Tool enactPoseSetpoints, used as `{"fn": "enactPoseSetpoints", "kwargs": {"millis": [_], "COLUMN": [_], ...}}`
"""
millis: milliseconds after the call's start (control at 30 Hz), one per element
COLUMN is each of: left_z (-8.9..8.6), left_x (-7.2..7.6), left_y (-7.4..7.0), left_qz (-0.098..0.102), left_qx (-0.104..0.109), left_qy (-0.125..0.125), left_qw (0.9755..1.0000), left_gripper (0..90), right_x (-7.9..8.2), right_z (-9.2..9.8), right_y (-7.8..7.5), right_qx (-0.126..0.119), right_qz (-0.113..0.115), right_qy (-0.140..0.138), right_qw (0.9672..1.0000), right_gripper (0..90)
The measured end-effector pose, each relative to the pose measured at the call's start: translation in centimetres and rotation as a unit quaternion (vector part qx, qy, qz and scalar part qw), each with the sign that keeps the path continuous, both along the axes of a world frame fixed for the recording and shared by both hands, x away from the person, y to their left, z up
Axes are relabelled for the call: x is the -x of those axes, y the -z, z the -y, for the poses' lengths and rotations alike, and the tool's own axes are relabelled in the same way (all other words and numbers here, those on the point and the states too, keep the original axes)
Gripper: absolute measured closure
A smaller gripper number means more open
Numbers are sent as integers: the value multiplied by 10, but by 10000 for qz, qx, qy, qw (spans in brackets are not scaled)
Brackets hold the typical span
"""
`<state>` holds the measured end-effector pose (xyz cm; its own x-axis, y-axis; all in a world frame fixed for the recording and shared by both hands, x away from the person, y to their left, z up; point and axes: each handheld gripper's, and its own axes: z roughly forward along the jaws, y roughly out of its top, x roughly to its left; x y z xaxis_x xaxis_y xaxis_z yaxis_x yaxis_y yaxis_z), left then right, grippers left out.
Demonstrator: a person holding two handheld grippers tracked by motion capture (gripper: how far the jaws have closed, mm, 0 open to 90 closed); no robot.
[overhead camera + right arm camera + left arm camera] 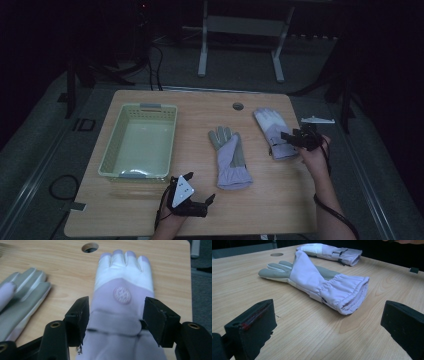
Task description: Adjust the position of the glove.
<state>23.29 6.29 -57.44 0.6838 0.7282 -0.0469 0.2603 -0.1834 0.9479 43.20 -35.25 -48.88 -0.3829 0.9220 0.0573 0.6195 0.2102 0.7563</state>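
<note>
On the left of the wooden table sat a pale green basket, empty, its long side running away from me. Just in front of its near right corner my left gripper rested low over the tabletop, its jaws spread wide with nothing between them; in the left gripper view they framed bare wood, pointing toward a cuff. That cuff belonged to the near glove, lilac and grey, lying flat at the table's middle with its fingers pointing away from me. To its right, toward the far edge near a round cable hole, lay the second glove, lilac with white fingers. My right gripper was over its wrist, jaws parted on either side of the fabric, not yet pinching it.
</note>
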Motion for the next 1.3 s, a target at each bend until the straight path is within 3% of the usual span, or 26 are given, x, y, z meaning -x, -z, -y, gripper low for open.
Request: {"fn": "enactPoseSetpoints", "kwargs": {"millis": [367, 567, 667, 733, 867, 1067, 1100, 1167, 1300], "left_z": [-1, -1, -1, -1, -1, -1, -1, 0, 0], "left_x": [-1, 0, -1, -1, -1, -1, -1, 0, 0], "left_y": [0, 0, 0, 0, 0, 0, 0, 0, 0], "left_qz": [-27, -12, -64, -70, -67, -76, -61, -56, -44], "left_qx": [30, 19, 51, 64, 51, 63, 44, 43, 32], "left_qy": [-4, 8, 82, 82, 94, 83, 86, 72, 70], "left_qw": [10000, 10000, 9999, 9999, 9999, 9999, 9999, 9999, 10000], "left_gripper": [0, 0, 0, 0, 0, 0, 0, 0, 0], "right_x": [-33, -46, -50, -51, -47, -49, -48, -47, -40], "right_z": [-6, -6, -8, -9, -8, -14, -16, -17, -17], "right_y": [10, 27, 42, 51, 55, 51, 50, 48, 42], "right_qx": [96, 68, 215, 257, 36, 184, 174, 74, 53], "right_qz": [-131, -342, -509, -513, -432, -552, -584, -638, -487], "right_qy": [54, 130, 189, 135, 101, 170, 258, 410, 578], "right_qw": [9999, 9993, 9983, 9983, 9990, 9982, 9978, 9971, 9971], "right_gripper": [404, 407, 436, 482, 615, 674, 732, 758, 784]}}
